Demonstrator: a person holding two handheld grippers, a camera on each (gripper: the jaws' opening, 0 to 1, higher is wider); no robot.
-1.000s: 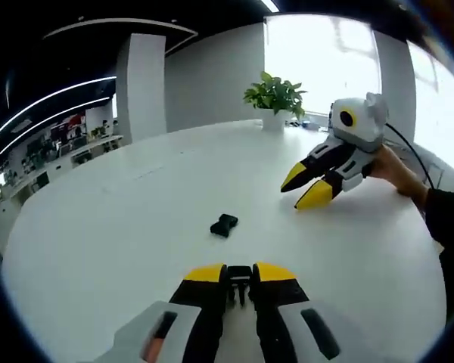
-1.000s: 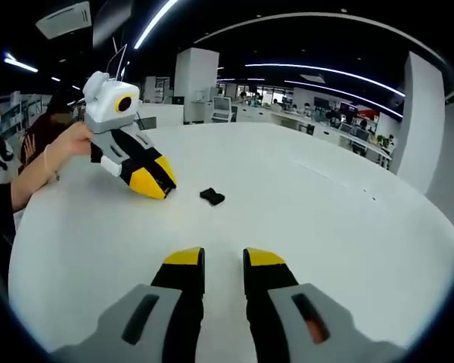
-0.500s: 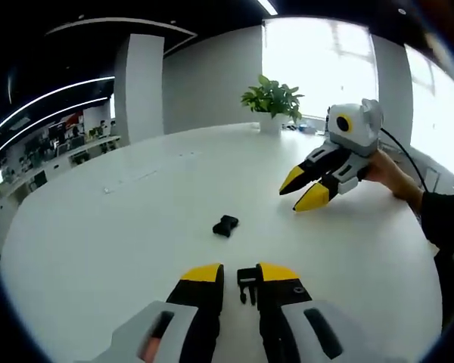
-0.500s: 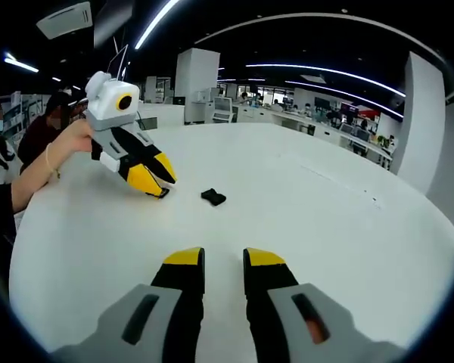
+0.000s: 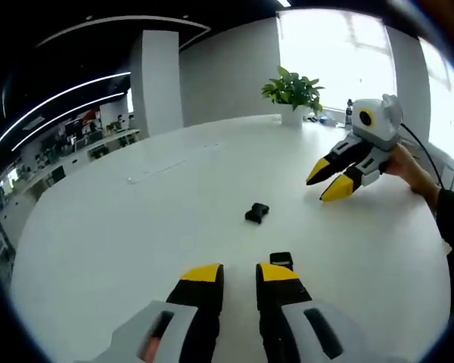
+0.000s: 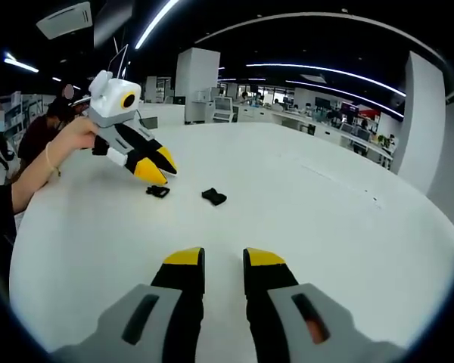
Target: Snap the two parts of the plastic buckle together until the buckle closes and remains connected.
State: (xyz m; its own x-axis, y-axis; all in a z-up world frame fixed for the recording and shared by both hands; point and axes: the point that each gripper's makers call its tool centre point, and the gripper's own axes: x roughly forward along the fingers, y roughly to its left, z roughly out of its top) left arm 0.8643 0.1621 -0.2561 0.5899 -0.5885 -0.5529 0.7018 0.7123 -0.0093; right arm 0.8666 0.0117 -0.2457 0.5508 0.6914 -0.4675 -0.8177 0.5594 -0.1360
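Left gripper view: the left gripper (image 5: 240, 274) hangs empty, jaws apart, over the white table (image 5: 121, 227). One buckle half (image 5: 281, 261) lies just beyond its tip, the other half (image 5: 256, 213) farther out.

Right gripper view: the right gripper (image 6: 224, 259) is also empty, jaws apart. The pieces sit well away, unjoined; each needs gripping next. An office lies behind.

The left gripper view looks low across the round white table (image 5: 136, 227) toward a bright window, over its own yellow-tipped left gripper (image 5: 239, 274). The right gripper view faces the opposite way across the same table (image 6: 348, 227), toward dim office rows, over the right gripper (image 6: 223, 259). Both views share the tabletop between the tongs, each catching the other gripper.
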